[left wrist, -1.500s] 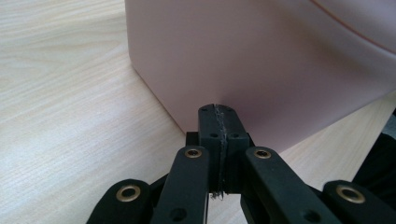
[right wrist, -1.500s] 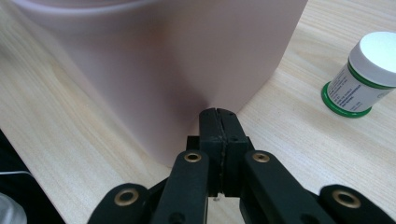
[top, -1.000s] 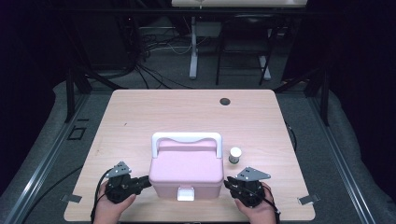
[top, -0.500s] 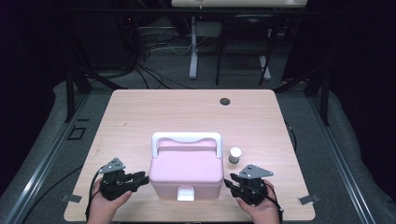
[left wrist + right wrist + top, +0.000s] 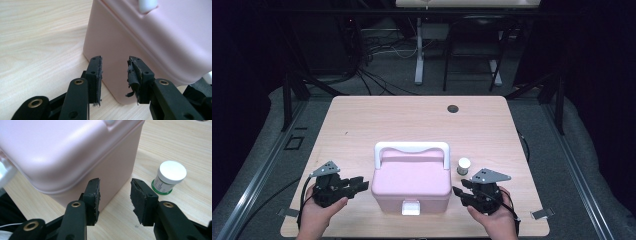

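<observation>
I'm holding my left gripper just off the left side of the pink box, jaws parted w/ nothing between them; they've just been opening. In the left gripper view I'm looking along those jaws at the box's near left corner: pads worn, the right pad fraying and peeling, which the high view isn't showing. That view is also catching a bit of white handle at the top edge, cut off.

The box is sitting near the front-centre of the wooden table, lid down, white handle lying toward the back, white latch facing me. The far wall of the box is hidden behind its lid.

My right gripper is hovering just off the box's right side, jaws also apart and empty, also just been opening. The right gripper view is showing the box's right near corner and, past my right pad, a small jar w/ white cap and green ring at the base; label too small to read. From above the jar is standing upright just beside the box's right rear, apart from it, and just behind my right gripper.

Room: the back half of the table is open, w/ a dark round grommet near the far edge. Left of my left hand there's little table before the edge; the front edge is running close under both hands. My right hand is partly cut off at the bottom.
</observation>
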